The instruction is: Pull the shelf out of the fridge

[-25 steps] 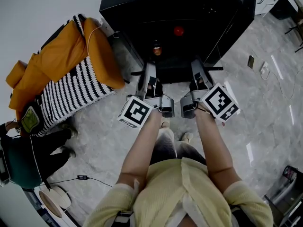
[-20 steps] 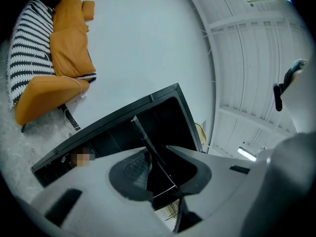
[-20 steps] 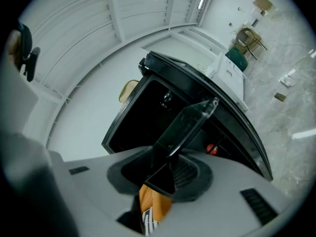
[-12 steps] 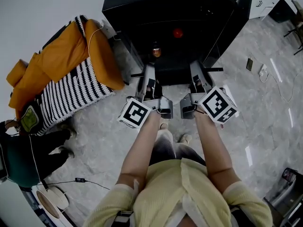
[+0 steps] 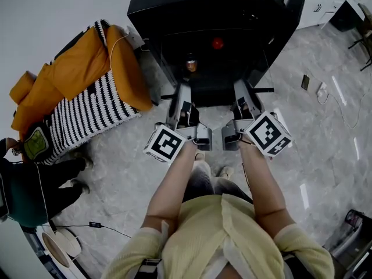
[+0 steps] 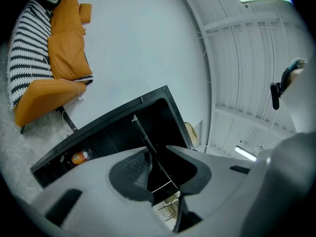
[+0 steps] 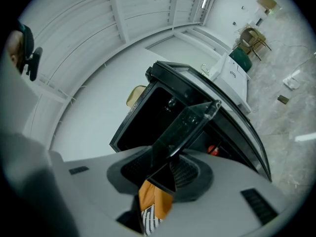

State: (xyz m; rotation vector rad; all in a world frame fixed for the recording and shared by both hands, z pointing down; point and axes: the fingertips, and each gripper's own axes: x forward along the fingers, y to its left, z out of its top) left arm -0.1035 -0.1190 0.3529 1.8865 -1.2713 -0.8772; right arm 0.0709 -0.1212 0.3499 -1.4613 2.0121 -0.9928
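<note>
2 grippers: L gripper (image 5: 182,92) & R gripper (image 5: 240,89), w/ 2 marker cubes (image 5: 165,144), 1 apiece. 1 clear shelf (image 7: 190,120) in both, 1 black fridge (image 5: 232,16) ahead w/ 1 orange can (image 5: 190,64) & 1 red item (image 5: 217,42) inside. Left of L gripper: 1 orange chair (image 5: 75,74), 1 striped throw (image 5: 87,118), 1 person (image 5: 29,193).

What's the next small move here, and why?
Probably draw both grippers straight back toward the body, level and together. The left gripper and right gripper are each shut on the near edge of the shelf. Its far end seems to sit inside the fridge, so an even pull should avoid jamming.
</note>
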